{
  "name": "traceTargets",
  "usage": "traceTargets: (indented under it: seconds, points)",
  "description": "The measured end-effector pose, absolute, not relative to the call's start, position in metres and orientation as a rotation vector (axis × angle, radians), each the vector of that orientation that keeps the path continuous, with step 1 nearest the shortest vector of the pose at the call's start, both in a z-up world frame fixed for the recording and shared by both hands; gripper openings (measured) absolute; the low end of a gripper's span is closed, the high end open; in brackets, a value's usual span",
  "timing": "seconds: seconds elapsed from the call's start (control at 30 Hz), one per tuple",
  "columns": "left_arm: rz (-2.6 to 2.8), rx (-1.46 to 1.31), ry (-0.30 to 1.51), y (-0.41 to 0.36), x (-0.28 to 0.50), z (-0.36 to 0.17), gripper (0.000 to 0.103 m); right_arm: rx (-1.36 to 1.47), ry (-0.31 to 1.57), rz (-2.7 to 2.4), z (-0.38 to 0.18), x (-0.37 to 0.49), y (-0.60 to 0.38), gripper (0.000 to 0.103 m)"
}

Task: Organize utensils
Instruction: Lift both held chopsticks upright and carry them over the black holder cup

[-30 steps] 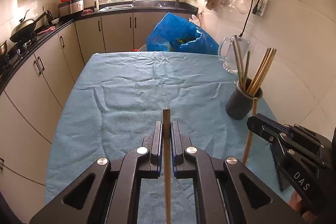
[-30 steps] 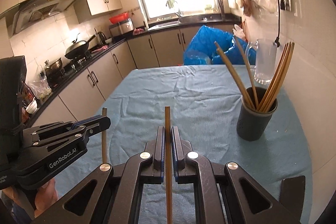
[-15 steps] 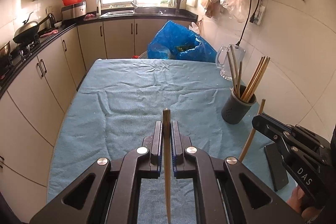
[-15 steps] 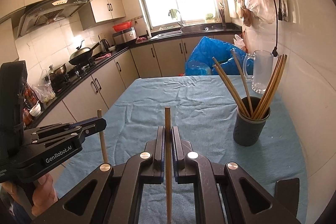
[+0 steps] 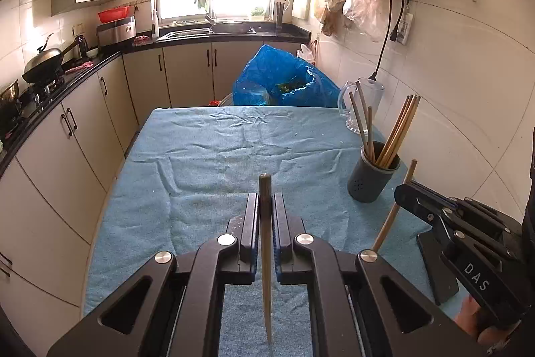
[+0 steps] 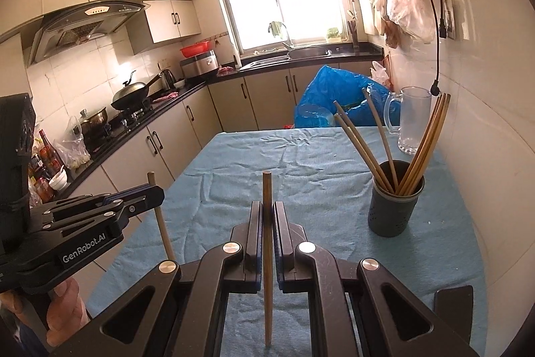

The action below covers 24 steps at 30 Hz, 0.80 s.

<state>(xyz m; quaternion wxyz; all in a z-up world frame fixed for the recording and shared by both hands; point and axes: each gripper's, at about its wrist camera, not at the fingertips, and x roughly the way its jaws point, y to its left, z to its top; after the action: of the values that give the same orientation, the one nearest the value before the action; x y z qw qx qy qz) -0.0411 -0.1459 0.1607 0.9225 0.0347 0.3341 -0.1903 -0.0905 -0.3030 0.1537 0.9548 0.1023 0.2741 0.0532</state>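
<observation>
Left wrist view: your left gripper [image 5: 265,209] has its fingers clenched on a chopstick [image 5: 265,243], held over the blue-clothed desk [image 5: 207,156], with the grey holder [image 5: 372,178] of chopsticks ahead on the right near the wall. Right wrist view: your right gripper [image 6: 266,218] has its fingers clamped on a second chopstick [image 6: 267,256], holder ahead right, glass mug [image 6: 413,122] behind it.
</observation>
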Motion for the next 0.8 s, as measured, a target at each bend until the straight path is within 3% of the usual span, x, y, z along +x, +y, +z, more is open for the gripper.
traceTargets:
  seconds: [0.8]
  points:
    - [-0.423,0.069,0.644,-0.156,-0.053,0.190,0.007,0.240,0.508,0.081,0.172,-0.107,-0.324,0.007]
